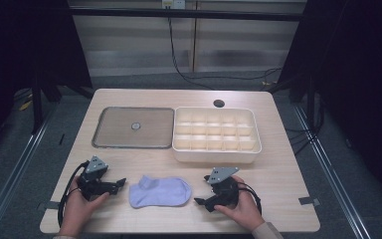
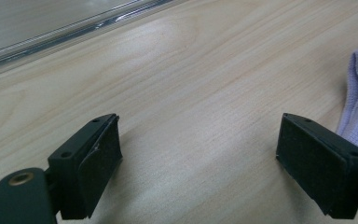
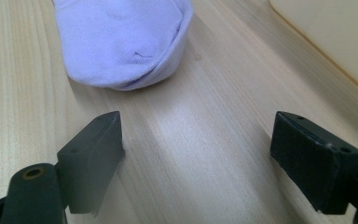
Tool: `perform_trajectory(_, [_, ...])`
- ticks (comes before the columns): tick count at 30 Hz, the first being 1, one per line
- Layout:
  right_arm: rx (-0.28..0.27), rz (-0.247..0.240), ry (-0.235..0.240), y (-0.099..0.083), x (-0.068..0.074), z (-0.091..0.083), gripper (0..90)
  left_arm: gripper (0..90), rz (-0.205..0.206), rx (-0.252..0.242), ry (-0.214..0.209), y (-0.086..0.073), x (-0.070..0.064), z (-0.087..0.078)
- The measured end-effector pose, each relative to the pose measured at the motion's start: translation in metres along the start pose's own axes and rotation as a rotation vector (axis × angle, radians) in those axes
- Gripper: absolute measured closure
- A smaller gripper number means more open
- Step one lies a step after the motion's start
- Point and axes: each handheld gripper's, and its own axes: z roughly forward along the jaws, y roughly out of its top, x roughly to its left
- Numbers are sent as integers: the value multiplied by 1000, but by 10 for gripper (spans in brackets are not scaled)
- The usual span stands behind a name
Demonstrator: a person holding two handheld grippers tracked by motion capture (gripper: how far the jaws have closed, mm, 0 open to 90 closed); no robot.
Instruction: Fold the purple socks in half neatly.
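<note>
sock flat on table, between both grippers, long axis left-right | left gripper jaws spread, just beside cuff end | right gripper jaws spread, near toe end | both about equally near

Left tool and right tool gape (hands low).

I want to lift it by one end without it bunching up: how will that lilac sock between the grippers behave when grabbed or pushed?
The sock lies flat and thin on the table, so it is probably floppy and would droop from one pinched end. Its soft knit looks light, not fragile. Pushed, it would likely wrinkle rather than slide whole; it cannot roll.
</note>
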Motion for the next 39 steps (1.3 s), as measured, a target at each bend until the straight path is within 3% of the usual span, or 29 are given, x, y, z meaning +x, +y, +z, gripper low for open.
perform_trajectory(20, [1,0,0,0,0,0,165,92,2,7,-5,0,-1,1])
perform_trajectory(28, [3,-1,1,0,0,0,165,88,-32,5,15,1,-3,2])
perform_trajectory(32, [3,-6,4,0,0,0,165,157,-54,35,24,4,-2,-2])
perform_trajectory(39, [3,-15,9,0,-1,0,168,201,-81,90,18,8,-4,-7])
